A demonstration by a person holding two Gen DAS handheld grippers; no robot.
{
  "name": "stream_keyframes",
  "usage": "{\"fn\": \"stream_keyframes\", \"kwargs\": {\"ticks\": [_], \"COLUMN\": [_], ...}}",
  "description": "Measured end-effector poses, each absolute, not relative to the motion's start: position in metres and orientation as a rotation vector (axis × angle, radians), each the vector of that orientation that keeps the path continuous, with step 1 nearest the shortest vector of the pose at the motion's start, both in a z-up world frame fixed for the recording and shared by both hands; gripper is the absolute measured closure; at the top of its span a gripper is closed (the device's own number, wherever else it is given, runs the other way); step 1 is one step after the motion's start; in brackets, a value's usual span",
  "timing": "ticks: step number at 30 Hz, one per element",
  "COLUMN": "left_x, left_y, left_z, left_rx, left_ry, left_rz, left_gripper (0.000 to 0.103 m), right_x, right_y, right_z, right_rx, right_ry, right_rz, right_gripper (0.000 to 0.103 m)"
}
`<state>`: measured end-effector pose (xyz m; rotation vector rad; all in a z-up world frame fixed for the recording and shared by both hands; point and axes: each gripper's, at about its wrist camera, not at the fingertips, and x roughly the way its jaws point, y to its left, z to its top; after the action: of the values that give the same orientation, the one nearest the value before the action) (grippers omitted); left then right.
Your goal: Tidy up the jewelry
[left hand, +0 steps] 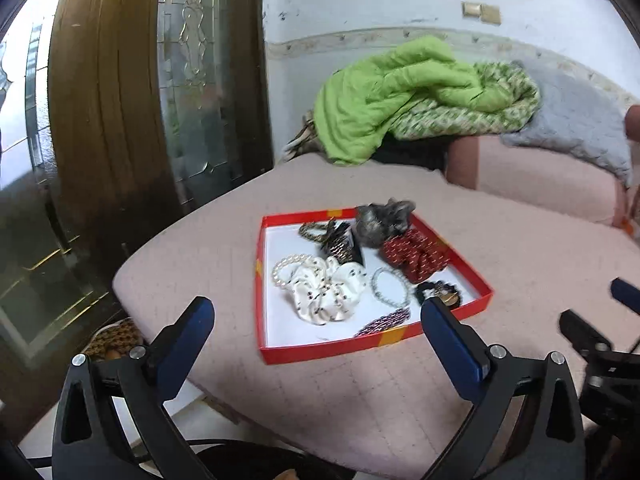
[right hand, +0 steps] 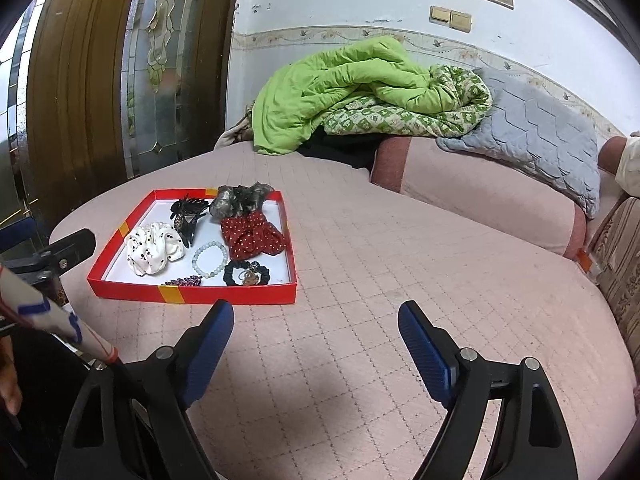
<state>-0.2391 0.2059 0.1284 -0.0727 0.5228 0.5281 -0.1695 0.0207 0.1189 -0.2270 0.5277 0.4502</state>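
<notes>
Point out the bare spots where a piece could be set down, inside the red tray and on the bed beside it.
Inside the red tray, white floor shows only along the far-left corner and the right wall beside the red dotted scrunchie; its middle is crowded. The pink bedcover is bare right of the tray, up to the grey quilted pillow.

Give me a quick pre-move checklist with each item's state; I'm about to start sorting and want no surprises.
1. Left gripper open, nothing between its fingers: ok.
2. Right gripper open and empty: ok.
3. Red tray lying flat on the pink cushion: ok.
4. Pieces separated: not ok; black claw clip touches white scrunchie.
5. Place to sort pieces into: cannot tell.
</notes>
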Motion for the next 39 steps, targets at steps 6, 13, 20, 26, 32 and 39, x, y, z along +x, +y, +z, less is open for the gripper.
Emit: {"fn": "stream_keyframes", "kwargs": {"ticks": [6,13,20,26,32,39], "left_x": [-0.235,-0.235,-0.230,-0.228,-0.228,-0.228], "left_y": [0.213,0.216,0.213,0.212,0.214,0.215], "left_z": [0.123,0.120,0.119,0.117,0.116,0.115], "left_rx": [-0.092,-0.122,-0.120,-0.121,-0.124,-0.126], "left_ry": [0.555,0.563,0.579,0.591,0.596,0.597], "left_rz": [0.555,0.566,0.558,0.550,0.556,0.561], "left_gripper": [0.000,0.000,0.000,0.000,0.000,0.000], "right_x": [-0.169,-0.179,-0.188,-0.189,-0.187,-0.186], "right_y": [0.017,0.016,0.018,0.015,0.014,0.015], "right_z": [0.121,0.124,0.129,0.130,0.129,0.127], "right_rx": [-0.196,-0.185,-0.173,-0.161,-0.160,-0.172], "right_ry": [0.528,0.518,0.535,0.533,0.537,0.541], "right_rz": [0.477,0.499,0.527,0.522,0.522,0.519], "right_gripper": [0.015,0.015,0.014,0.013,0.013,0.013]}}
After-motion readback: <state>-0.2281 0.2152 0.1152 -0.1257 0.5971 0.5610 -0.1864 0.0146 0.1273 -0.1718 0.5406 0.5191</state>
